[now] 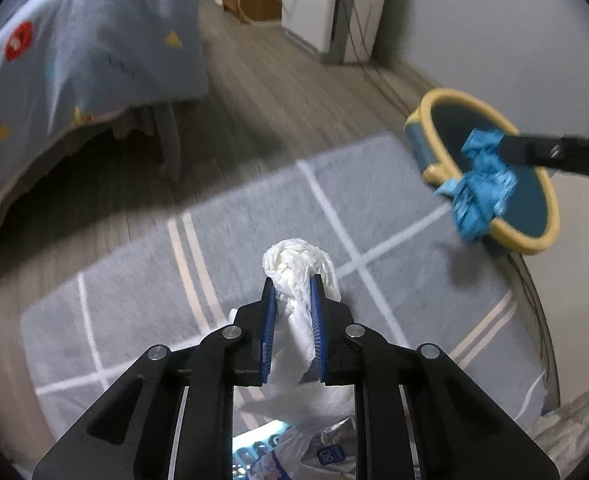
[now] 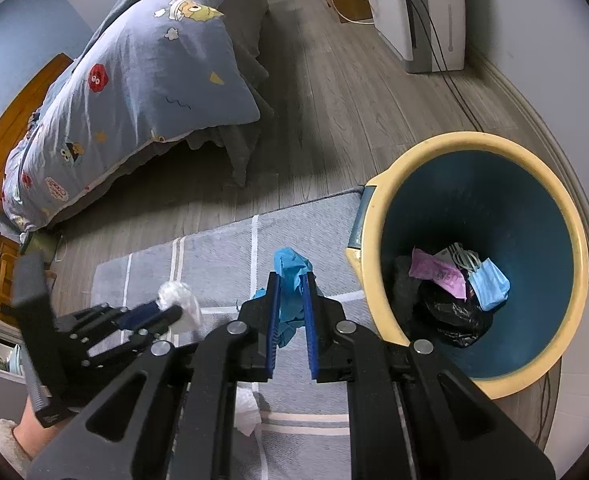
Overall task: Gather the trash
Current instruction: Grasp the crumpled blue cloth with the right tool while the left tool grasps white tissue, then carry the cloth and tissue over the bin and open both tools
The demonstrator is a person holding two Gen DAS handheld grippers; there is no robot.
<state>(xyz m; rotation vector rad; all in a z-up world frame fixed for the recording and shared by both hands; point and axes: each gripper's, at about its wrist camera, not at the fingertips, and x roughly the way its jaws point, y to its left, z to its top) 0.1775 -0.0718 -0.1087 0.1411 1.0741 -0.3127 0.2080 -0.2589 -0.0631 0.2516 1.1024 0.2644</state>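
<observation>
My left gripper [image 1: 292, 278] is shut on a crumpled white tissue [image 1: 298, 260] and holds it above the grey rug [image 1: 234, 248]. My right gripper [image 2: 292, 274] is shut on a crumpled blue wad [image 2: 292, 266], held above the rug just left of the bin. The bin [image 2: 378, 216] is dark blue with a yellow rim and holds a black bag [image 2: 450, 316], a pink wrapper [image 2: 438, 272] and a blue face mask [image 2: 490, 284]. In the left wrist view the right gripper's finger [image 1: 534, 152] holds the blue wad [image 1: 482, 188] over the bin's rim [image 1: 454, 98]. The left gripper [image 2: 174, 312] also shows in the right wrist view.
A bed with a patterned blue duvet [image 2: 142, 80] stands at the back left. A white appliance [image 2: 426, 12] with cables stands by the far wall. A white tissue [image 2: 248, 412] lies on the rug [image 2: 214, 256] below my right gripper. A foil wrapper [image 1: 330, 452] lies under my left gripper.
</observation>
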